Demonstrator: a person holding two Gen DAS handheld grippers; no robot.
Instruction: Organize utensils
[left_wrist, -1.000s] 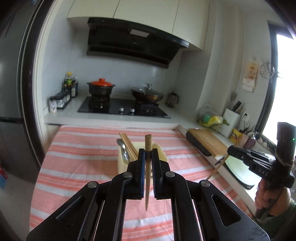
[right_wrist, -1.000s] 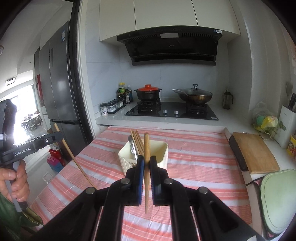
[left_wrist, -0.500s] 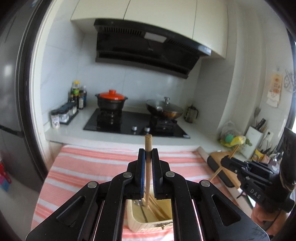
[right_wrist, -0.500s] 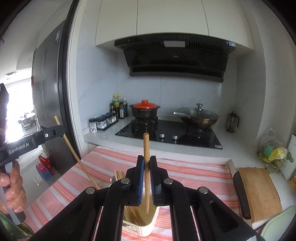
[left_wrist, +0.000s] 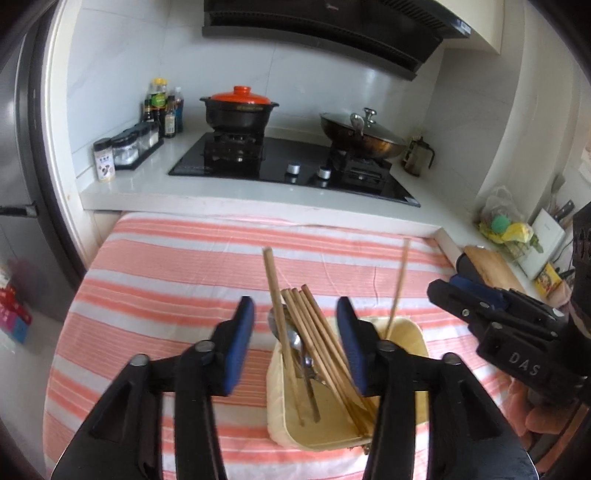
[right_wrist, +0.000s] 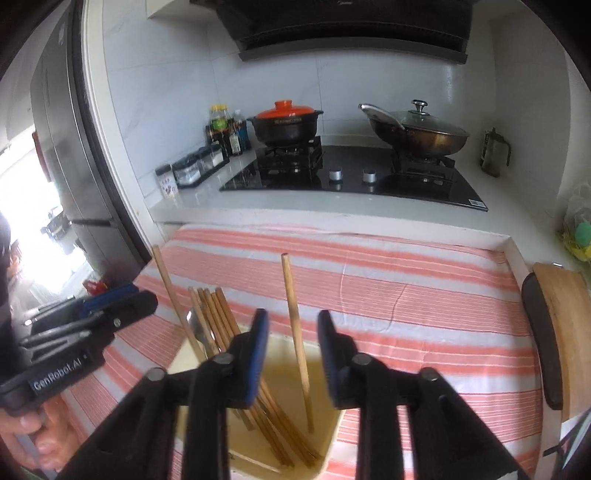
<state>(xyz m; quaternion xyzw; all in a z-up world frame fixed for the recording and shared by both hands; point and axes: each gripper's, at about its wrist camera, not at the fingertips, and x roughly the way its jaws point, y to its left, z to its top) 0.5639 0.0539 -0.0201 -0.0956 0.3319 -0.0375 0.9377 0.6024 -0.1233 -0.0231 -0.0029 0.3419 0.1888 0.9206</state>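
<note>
Left gripper (left_wrist: 295, 343) opening – chopstick (left_wrist: 279, 325) seemingly free, right gripper (right_wrist: 293, 354) opening, cream holder (left_wrist: 417, 339) below

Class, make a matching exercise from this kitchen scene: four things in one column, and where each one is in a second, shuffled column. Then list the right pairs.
Things
1. chopsticks
2. pot with the orange lid
3. wok with the glass lid
4. cutting board

Places
A. right burner of the stove
B. counter to the right of the striped cloth
C. inside the cream holder
D. left burner of the stove

Pairs: 1-C, 2-D, 3-A, 4-B
</note>
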